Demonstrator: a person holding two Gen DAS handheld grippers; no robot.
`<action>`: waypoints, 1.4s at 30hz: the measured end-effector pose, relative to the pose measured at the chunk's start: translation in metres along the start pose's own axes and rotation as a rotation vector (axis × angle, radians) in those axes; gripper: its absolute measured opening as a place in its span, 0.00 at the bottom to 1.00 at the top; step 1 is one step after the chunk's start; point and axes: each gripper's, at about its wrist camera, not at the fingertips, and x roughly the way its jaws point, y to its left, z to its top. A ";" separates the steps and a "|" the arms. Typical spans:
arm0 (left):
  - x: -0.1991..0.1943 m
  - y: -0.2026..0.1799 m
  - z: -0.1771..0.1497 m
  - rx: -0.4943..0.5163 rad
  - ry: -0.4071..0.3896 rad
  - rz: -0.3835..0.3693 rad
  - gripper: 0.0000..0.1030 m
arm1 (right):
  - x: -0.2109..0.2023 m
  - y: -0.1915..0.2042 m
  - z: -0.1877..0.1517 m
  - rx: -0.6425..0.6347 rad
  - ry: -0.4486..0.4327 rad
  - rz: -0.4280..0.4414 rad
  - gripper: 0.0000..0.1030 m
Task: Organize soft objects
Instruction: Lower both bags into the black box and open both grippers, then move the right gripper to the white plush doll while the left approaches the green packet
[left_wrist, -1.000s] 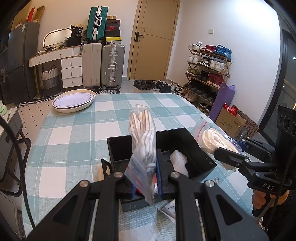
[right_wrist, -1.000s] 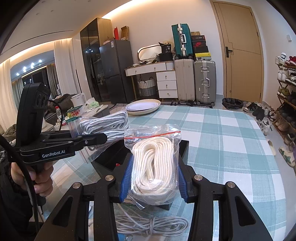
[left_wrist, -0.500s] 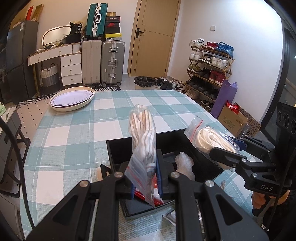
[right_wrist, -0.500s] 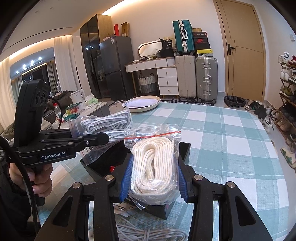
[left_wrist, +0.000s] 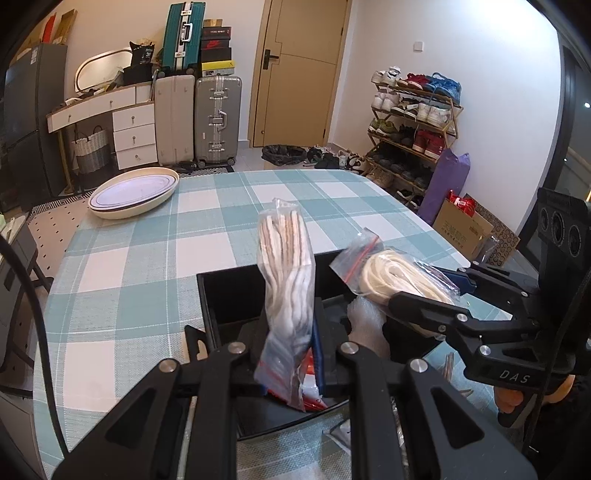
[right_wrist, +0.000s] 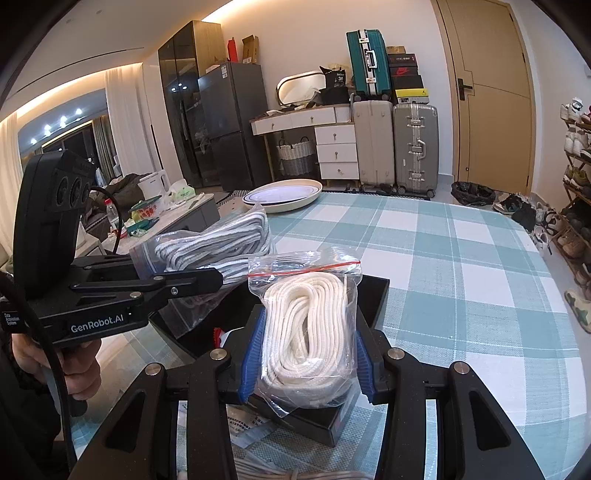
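Left tool (left_wrist: 290, 354) clamps a clear zip bag of grey-white cord (left_wrist: 286, 291); right tool (right_wrist: 308, 363) clamps a bagged white rope coil (right_wrist: 308, 332). Both light, soft, slippery-filmed; grip mid-bundle.

Two hand-held grippers: the left hand-held gripper (left_wrist: 291, 354) and the right hand-held gripper (right_wrist: 306, 354). Two zip bags of rope: a grey-striped rope bag (left_wrist: 286, 291) and a white rope bag (right_wrist: 308, 332). One black box (left_wrist: 229, 295) on one table (left_wrist: 147, 258). Beyond the box, one stack of plates (left_wrist: 133, 192) and three suitcases (left_wrist: 218, 118).
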 end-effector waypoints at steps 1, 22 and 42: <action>0.002 -0.001 0.000 0.003 0.003 0.000 0.14 | 0.002 0.000 0.000 -0.003 0.003 -0.002 0.42; -0.009 -0.009 -0.016 0.025 0.021 0.026 0.50 | -0.012 0.000 -0.006 -0.025 -0.021 -0.033 0.85; -0.066 -0.015 -0.053 0.027 -0.064 0.099 1.00 | -0.083 0.010 -0.053 0.066 -0.037 -0.075 0.99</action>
